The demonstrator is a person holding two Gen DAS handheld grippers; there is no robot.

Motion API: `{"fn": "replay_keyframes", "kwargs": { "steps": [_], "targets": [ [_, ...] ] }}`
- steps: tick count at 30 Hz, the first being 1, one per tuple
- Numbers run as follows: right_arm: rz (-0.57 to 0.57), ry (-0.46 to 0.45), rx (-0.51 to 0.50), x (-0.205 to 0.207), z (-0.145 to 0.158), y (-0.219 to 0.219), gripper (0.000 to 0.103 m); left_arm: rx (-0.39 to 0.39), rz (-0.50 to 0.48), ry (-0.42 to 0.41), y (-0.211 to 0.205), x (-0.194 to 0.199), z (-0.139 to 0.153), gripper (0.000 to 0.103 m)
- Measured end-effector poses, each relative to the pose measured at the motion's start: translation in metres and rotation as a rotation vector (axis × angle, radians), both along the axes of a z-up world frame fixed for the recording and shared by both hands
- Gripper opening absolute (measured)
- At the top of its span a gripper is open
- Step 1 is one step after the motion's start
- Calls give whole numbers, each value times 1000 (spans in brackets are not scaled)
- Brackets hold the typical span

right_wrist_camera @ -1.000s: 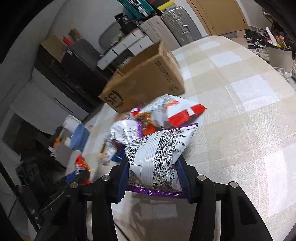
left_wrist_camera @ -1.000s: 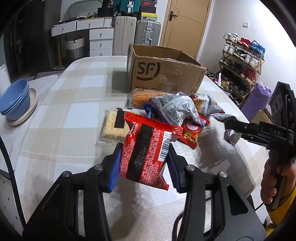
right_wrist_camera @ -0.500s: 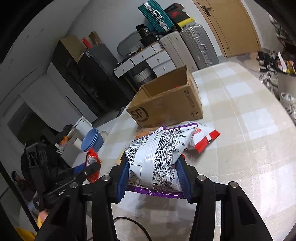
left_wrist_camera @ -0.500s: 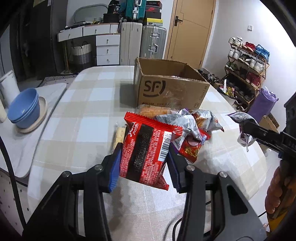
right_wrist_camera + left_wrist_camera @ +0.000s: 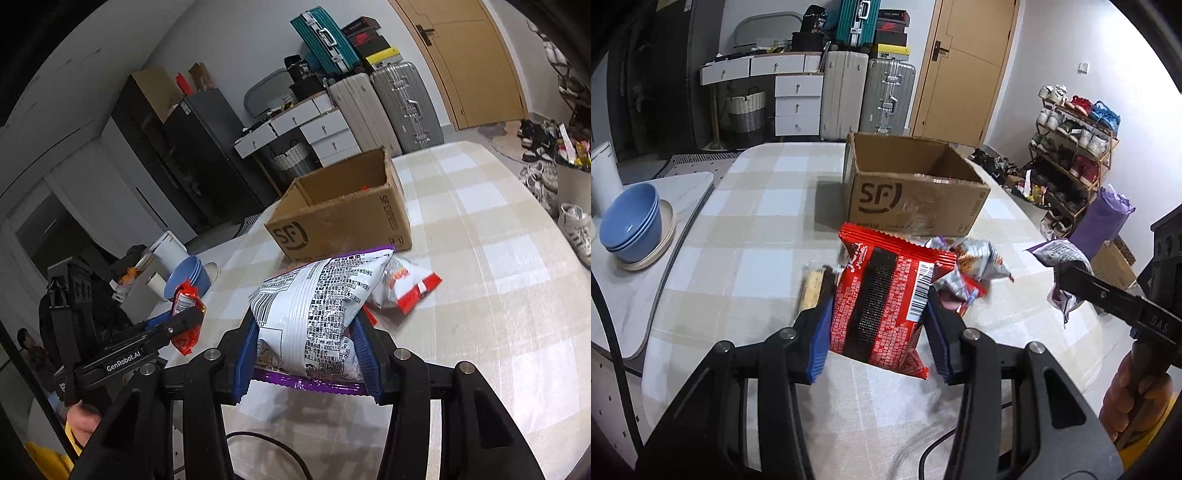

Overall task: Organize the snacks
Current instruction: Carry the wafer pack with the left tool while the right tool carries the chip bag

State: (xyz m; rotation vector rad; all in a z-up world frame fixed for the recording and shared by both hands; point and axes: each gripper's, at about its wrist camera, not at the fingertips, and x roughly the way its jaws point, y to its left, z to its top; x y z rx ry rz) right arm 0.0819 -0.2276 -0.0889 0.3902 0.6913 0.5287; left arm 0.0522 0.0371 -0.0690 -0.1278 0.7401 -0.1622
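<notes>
A red foil snack packet (image 5: pixel 882 301) was pinched between the left gripper's (image 5: pixel 879 321) blue pads above the checked tablecloth (image 5: pixel 746 236). A white, purple-edged crisp bag (image 5: pixel 314 317) was clamped by the right gripper (image 5: pixel 308 352). An open brown cardboard box (image 5: pixel 912 192) was seen beyond the remaining snack pile (image 5: pixel 967 266).

Two black hand-held grippers, left gripper (image 5: pixel 879 328) and right gripper (image 5: pixel 308 354), carry ribbed blue pads (image 5: pixel 820 338) and silver screws (image 5: pixel 970 334). One arm reads "GenRobot.AI". A black cable (image 5: pixel 266 441) trails below; a yellow sleeve (image 5: pixel 44 465) shows.
</notes>
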Motion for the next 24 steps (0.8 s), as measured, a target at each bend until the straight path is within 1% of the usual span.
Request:
{"fn": "replay_keyframes", "kwargs": {
  "steps": [3,5,7,9,12,15,18,20,24],
  "targets": [
    [2,-19,-4,6,9,1,49,-14,-31,1,-2,11,10,42],
    [6,-29,-11,14,17,3,49,2,-41,-22,-6,21,22,42],
    [8,-42,-12,24,25,4,49,-5,-53,-30,-6,33,31,42],
    [17,-56,-6,38,36,5,49,-14,-73,-29,-6,48,40,42],
    [28,-74,4,62,52,7,49,-2,-88,-50,-10,69,56,42],
    [23,-72,21,87,63,7,49,-14,-102,-43,-11,92,68,42],
    [17,-48,53,108,67,6,49,23,-113,-41,-17,116,77,42],
    [14,-47,52,119,69,8,49,39,-116,-30,-21,136,81,42],
    [18,-49,34,147,76,16,49,20,-123,11,-26,180,82,42]
  ]
}}
